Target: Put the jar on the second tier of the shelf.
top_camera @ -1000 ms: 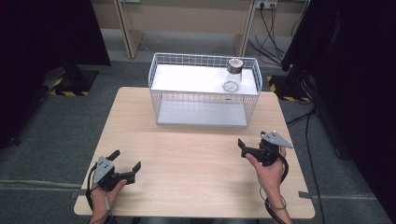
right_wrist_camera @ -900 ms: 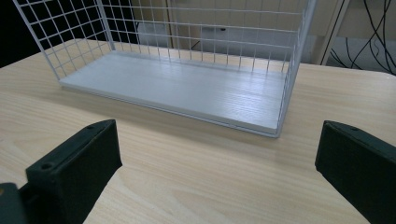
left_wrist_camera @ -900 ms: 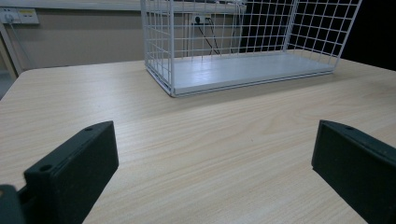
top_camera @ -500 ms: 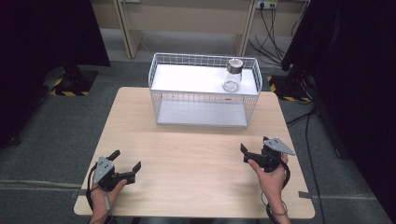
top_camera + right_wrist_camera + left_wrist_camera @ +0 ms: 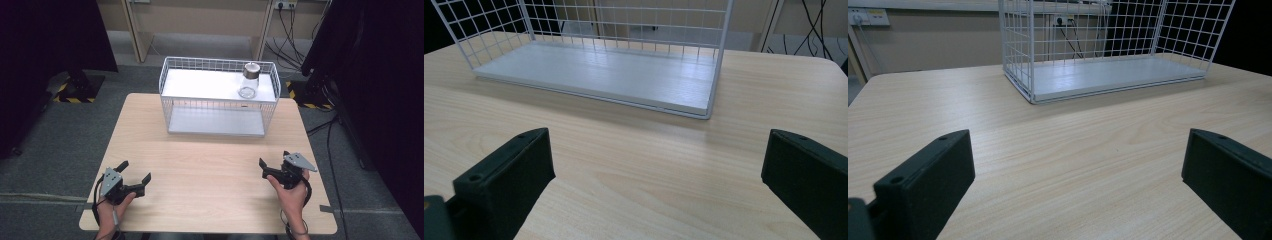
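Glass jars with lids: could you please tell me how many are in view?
1. The glass jar stands on the upper shelf of the white wire rack, toward its right end. Nothing else seems hidden.

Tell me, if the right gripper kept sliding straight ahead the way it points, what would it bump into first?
Probably the white wire rack. The right gripper, jaws open, faces its open front over bare table.
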Available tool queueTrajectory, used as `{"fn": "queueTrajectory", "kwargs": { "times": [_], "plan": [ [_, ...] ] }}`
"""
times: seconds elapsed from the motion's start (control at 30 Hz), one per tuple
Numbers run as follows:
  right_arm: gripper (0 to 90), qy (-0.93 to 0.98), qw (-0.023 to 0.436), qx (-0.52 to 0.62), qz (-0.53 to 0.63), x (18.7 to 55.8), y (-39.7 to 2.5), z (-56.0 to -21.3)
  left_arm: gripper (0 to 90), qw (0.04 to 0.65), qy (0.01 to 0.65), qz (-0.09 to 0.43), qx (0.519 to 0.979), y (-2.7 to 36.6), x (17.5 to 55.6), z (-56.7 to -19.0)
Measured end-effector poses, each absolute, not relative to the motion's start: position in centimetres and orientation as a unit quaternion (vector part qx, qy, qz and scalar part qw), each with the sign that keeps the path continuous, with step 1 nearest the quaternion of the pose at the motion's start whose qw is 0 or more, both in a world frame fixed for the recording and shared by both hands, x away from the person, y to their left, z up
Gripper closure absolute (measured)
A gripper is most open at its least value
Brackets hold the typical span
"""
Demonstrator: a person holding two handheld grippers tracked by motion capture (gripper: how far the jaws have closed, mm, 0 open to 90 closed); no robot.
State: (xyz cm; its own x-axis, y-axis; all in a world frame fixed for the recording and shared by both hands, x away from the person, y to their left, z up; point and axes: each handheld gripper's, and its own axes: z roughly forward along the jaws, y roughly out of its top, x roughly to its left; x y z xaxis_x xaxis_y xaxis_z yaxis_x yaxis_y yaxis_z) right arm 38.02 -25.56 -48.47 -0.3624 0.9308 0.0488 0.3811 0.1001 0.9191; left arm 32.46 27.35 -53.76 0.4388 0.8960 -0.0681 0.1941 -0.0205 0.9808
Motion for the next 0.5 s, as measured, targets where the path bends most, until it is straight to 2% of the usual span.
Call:
{"fn": "queueTrajectory", "kwargs": {
  "times": [0.5],
  "plan": [
    [0.7,0.678,0.293,0.492,0.460,37.40,-26.25,-49.52,0.2,0.555,0.425,0.316,0.641,27.33,32.45,-53.75]
  ]
}}
